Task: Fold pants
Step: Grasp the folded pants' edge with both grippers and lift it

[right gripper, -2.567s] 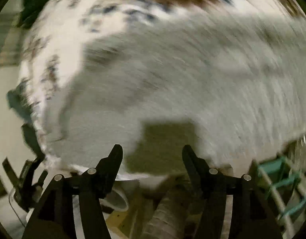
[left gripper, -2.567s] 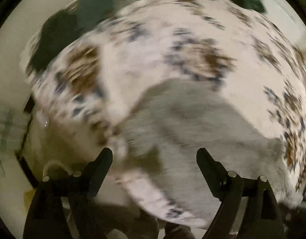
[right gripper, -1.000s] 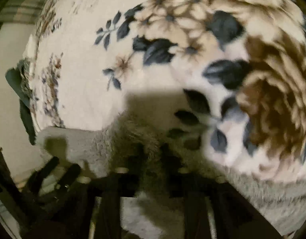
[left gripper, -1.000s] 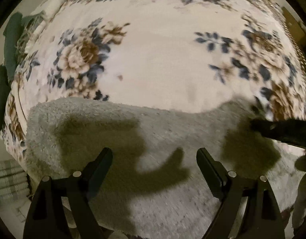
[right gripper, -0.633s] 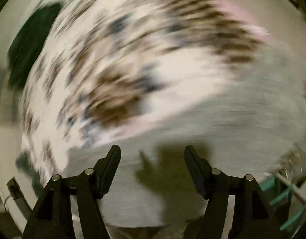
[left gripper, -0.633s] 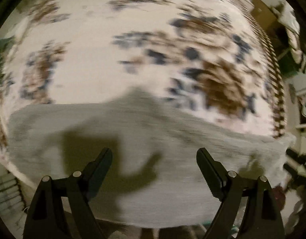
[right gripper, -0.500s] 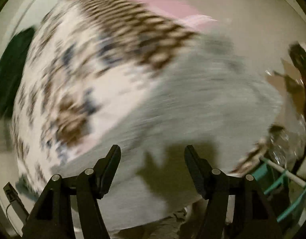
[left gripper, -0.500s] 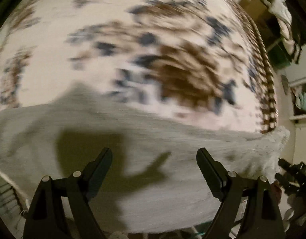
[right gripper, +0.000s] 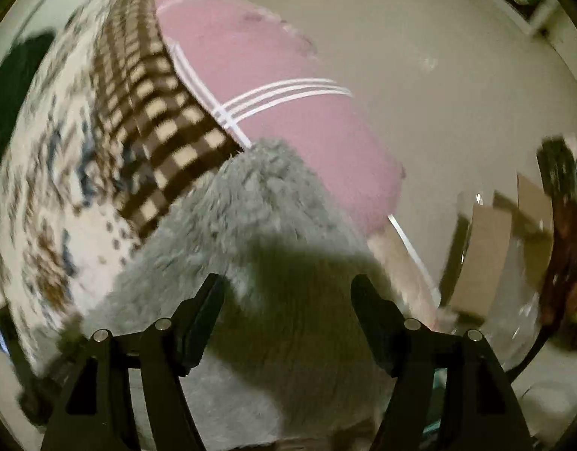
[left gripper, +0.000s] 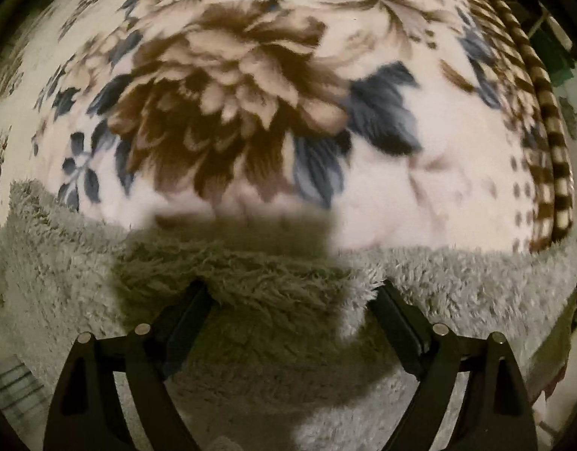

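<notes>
Bed in a dim room, under a floral blanket with a checked border; pink sheet beyond it toward 12 in the right view, clutter at 3. Grey fleece pants spread in a band across the near edge of the bed, over the blanket.

Likely light, soft and limp, with thick shaggy pile: no stiffness to hold a crease, prone to sag and bunch, though the pile should give good grip and not slip. Best taken at an edge or corner, pinching through all layers at once, not the middle of the panel.

Left tongs open, jaws wide apart, nothing held; far edge of the pants just ahead at 12, with fleece between and under both fingers, apparently hovering close, contact unclear. Right tongs open too, empty, above the end of the pants, whose rounded corner lies toward 12, just beside the checked border at 10. View blurred.
</notes>
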